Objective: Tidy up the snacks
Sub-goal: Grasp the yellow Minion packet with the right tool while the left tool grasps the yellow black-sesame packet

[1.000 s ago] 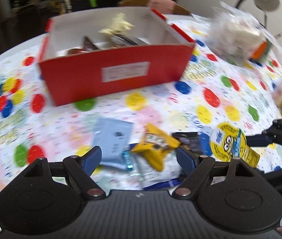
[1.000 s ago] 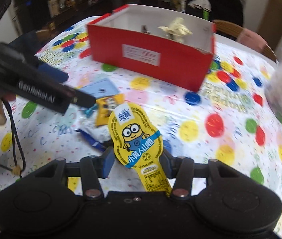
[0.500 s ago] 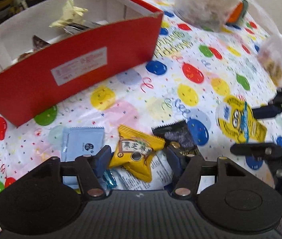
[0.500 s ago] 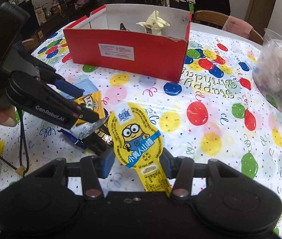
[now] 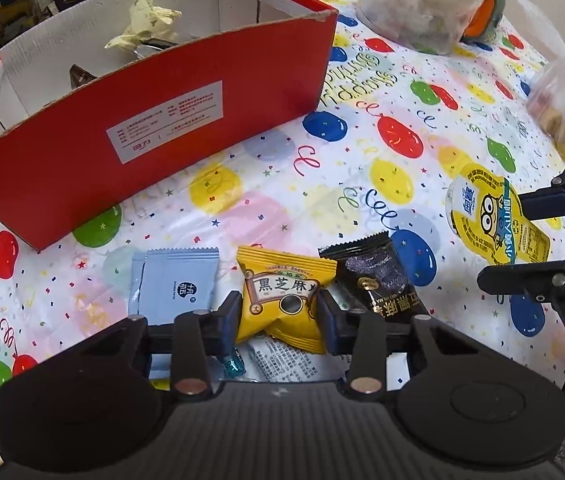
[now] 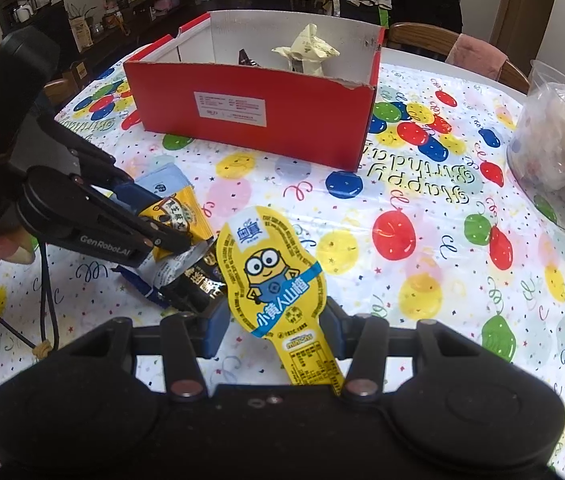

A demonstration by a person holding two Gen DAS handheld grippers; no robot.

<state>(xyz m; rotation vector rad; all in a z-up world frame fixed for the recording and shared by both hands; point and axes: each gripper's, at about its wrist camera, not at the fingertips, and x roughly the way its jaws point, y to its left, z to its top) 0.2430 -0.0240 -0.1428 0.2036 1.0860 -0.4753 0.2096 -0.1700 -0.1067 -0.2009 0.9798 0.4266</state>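
gripping a yellow sesame snack packet [image 5: 282,304], the left gripper [image 5: 278,316] is sitting at the bottom centre of the left wrist view, its two blue pads pressing the packet's sides while the packet is lying low over the other wrappers. just to the left of it a pale blue sachet [image 5: 176,284] is lying flat on the balloon-print tablecloth [image 5: 282,184], and just to the right a black snack packet [image 5: 378,276] is lying partly under the yellow one. white printed wrappers [image 5: 286,362] are peeking out beneath, in the lower middle of the frame.

in the right wrist view, the right gripper [image 6: 270,326] at the bottom centre is pinching the narrow stem of a yellow minion-print snack pouch [image 6: 270,268], which is standing upright above the cloth. the same pouch is appearing at the right edge of the left wrist view.

farther back, in the upper middle of both frames, a red cardboard box [image 6: 250,114] with a white inside is standing open on the table, with a crumpled cream wrapper [image 6: 308,50] and a dark packet [image 6: 247,58] showing inside. at the far right edge, a clear plastic bag of pale snacks [image 6: 562,148] is resting on the cloth.
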